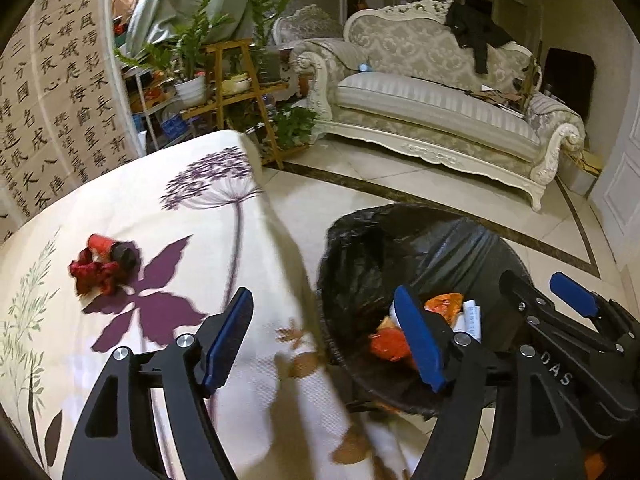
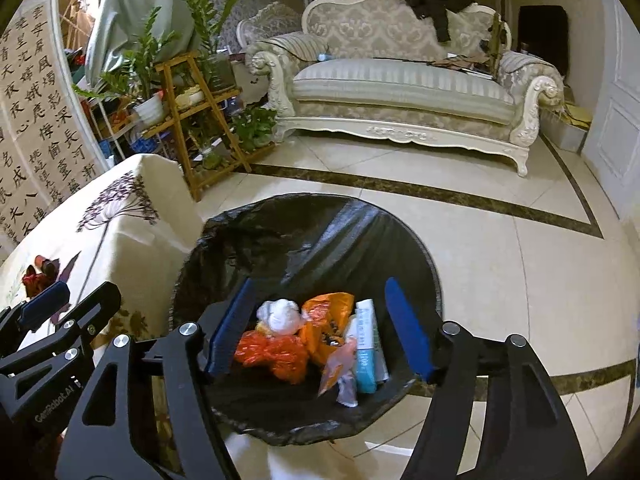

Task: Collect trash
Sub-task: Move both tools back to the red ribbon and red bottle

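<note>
A bin lined with a black bag [image 2: 304, 216] stands on the floor beside a table under a flowered cloth [image 1: 132, 208]. In it lie orange wrappers [image 2: 280, 354], a white wad [image 2: 280, 314], a blue-and-white box [image 2: 370, 344] and a blurred pink piece of plastic [image 2: 338, 364]. My right gripper [image 2: 320, 292] hangs open above the bin with nothing between its pads. Open and empty as well, my left gripper [image 1: 324, 312] straddles the table's edge and the bin's rim [image 1: 400, 216]. A crumpled red and dark piece of trash [image 1: 104, 264] lies on the cloth, left of the left gripper.
A cream carved sofa [image 1: 432, 104] with dark clothing on its back stands across the tiled floor [image 2: 500, 248]. A wooden plant stand [image 1: 236, 92] with potted plants is behind the table. A calligraphy panel [image 1: 52, 92] fills the left side, and a white door [image 2: 616, 120] is at the right.
</note>
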`<state>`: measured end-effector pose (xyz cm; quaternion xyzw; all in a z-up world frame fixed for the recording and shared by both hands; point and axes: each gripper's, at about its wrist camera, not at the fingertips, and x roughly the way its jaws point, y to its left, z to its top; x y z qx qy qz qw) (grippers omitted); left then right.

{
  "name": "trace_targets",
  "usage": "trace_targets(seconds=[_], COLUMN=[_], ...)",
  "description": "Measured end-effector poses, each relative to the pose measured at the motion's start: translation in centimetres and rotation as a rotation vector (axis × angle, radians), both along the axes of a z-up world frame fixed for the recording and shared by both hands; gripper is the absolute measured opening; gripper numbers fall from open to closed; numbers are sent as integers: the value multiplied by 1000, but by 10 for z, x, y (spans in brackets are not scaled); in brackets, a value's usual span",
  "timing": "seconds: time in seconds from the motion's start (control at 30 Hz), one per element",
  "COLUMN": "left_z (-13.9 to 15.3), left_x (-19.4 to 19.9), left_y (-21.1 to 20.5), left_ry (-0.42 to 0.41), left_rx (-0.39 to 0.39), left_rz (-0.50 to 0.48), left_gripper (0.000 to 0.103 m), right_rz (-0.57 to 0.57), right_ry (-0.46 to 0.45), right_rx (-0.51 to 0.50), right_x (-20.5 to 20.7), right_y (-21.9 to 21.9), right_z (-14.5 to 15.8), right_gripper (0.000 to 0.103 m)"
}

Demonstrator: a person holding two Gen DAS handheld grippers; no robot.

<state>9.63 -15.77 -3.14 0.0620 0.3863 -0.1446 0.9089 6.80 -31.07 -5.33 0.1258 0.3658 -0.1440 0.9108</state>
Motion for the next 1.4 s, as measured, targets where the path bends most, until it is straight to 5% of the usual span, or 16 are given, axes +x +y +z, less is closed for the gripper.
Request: trace_targets(seconds=[0.7,1.4], left_z=[-8,-20], left_x=[44,74], left_y=[122,180], left_ry=[33,129], left_rx=[13,-26], left_rz=[294,383], left_gripper=[73,73], right_rz=[249,314], right_ry=[-16,-1], right_rx=[8,18], right_x=[47,65], right_y=[100,127], right_z=[18,17], right_gripper=[71,71])
